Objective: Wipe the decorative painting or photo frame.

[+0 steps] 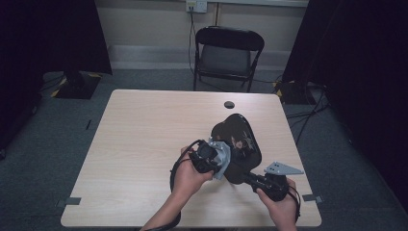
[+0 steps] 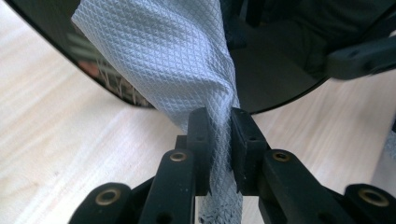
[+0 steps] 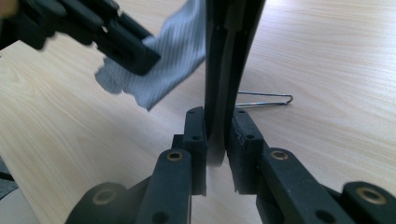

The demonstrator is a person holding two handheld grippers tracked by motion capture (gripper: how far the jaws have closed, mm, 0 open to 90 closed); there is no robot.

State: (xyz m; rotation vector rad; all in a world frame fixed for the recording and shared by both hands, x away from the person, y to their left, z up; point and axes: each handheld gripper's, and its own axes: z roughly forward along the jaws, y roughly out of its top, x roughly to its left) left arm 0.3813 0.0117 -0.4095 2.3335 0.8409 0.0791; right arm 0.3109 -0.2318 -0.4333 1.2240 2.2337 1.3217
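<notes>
Pale wood-grain table [image 1: 144, 144], square with rounded corners, bearing near its right front a glossy black rounded plate [image 1: 238, 144], thin and hard, held up on edge. Right tongs [image 3: 216, 140] clamped narrow on the plate's lower rim, left tongs [image 2: 218, 135] pinched tight on a soft grey cloth [image 2: 163, 60] with a fine diamond weave, pressed to the shiny face. Wiping step apparently in hand; next, likely a steady sweep across the surface, plate kept braced.

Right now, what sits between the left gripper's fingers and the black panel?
A grey cloth, clamped in the left gripper, drapes onto the black panel, per the left gripper view.
</notes>
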